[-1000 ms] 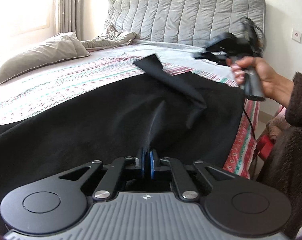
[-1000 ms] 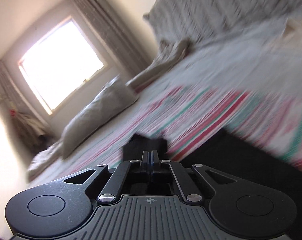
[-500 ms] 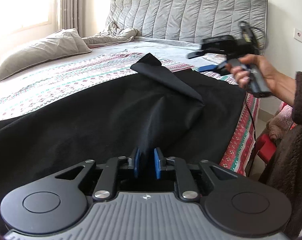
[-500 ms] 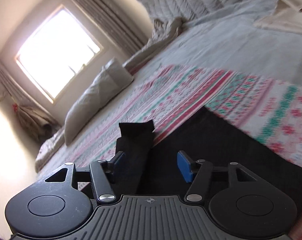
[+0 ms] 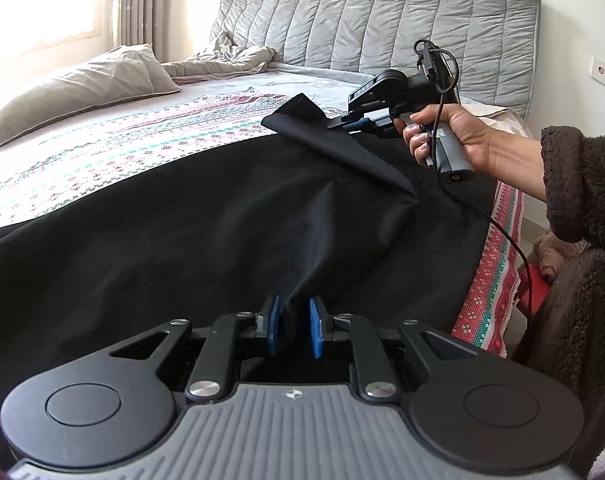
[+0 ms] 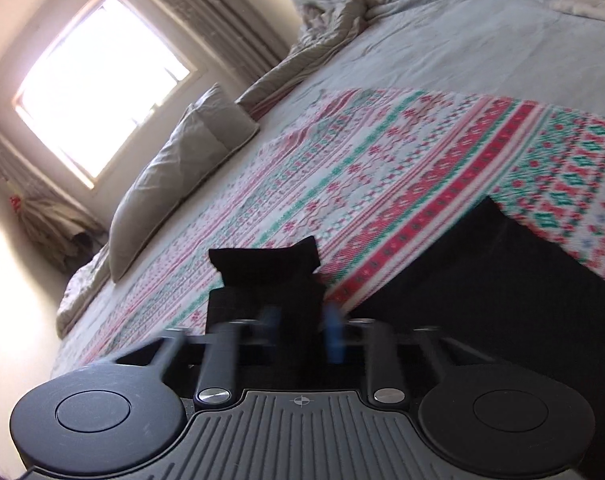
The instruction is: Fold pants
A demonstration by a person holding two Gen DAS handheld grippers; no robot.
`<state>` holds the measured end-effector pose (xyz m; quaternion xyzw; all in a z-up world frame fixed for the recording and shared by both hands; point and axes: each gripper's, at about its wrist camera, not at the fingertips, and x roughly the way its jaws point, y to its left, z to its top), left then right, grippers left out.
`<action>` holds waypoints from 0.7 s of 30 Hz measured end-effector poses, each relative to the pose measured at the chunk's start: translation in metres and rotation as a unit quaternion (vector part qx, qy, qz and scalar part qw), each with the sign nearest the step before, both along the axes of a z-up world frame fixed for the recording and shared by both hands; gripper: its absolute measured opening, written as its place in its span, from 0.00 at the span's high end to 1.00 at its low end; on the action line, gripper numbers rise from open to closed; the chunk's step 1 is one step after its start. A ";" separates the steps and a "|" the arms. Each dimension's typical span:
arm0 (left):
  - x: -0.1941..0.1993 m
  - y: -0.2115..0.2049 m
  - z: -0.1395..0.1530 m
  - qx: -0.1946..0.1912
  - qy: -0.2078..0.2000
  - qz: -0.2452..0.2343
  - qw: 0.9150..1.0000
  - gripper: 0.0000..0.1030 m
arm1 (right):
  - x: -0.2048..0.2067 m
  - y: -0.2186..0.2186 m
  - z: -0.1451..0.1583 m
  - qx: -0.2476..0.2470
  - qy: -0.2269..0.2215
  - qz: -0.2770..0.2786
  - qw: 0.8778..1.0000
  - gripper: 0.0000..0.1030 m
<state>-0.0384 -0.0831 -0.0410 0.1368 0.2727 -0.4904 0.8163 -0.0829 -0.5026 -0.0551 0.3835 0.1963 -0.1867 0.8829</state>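
Note:
Black pants point(image 5: 190, 216) lie spread across the near side of the bed. My left gripper point(image 5: 295, 330) sits at their near edge, its blue pads a little apart with a fold of black cloth between them. My right gripper point(image 5: 348, 122) shows in the left wrist view at the far right, at a raised corner of the pants point(image 5: 298, 114). In the right wrist view that corner point(image 6: 268, 268) stands between the blurred blue pads of the right gripper point(image 6: 300, 322), which are apart.
The bed has a patterned red, green and white blanket point(image 5: 114, 148), a grey pillow point(image 5: 74, 92) at the left and a quilted grey headboard point(image 5: 374, 24). A bright window point(image 6: 98, 80) is beyond. A red object point(image 5: 536, 284) lies by the bed's right side.
Both grippers were shut on the black cloth a second ago. Both have opened. My right gripper has come down and back toward the raised corner of the pants.

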 end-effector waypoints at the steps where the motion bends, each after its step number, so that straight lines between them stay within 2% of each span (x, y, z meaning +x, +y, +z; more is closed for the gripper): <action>1: 0.000 0.000 0.000 0.000 -0.001 0.000 1.000 0.84 | 0.000 0.003 0.001 -0.011 -0.001 0.002 1.000 0.95; 2: 0.000 0.000 0.000 0.000 -0.001 -0.001 1.000 0.84 | -0.002 0.007 0.004 -0.028 -0.001 0.002 1.000 0.98; 6: 0.000 0.002 0.001 0.000 -0.002 0.003 1.000 0.84 | -0.017 0.017 0.026 -0.085 0.007 -0.018 0.996 0.98; 12: -0.003 0.005 0.005 0.002 -0.004 0.001 1.000 0.95 | -0.065 0.019 0.056 -0.152 0.048 -0.075 0.984 0.98; 18: -0.004 0.007 0.009 0.003 0.004 0.001 1.000 0.98 | -0.124 0.023 0.061 -0.179 0.110 -0.102 0.972 0.98; 21: -0.008 0.009 0.012 0.007 -0.002 -0.004 1.000 0.99 | -0.148 0.024 0.052 -0.162 0.129 -0.106 0.973 0.98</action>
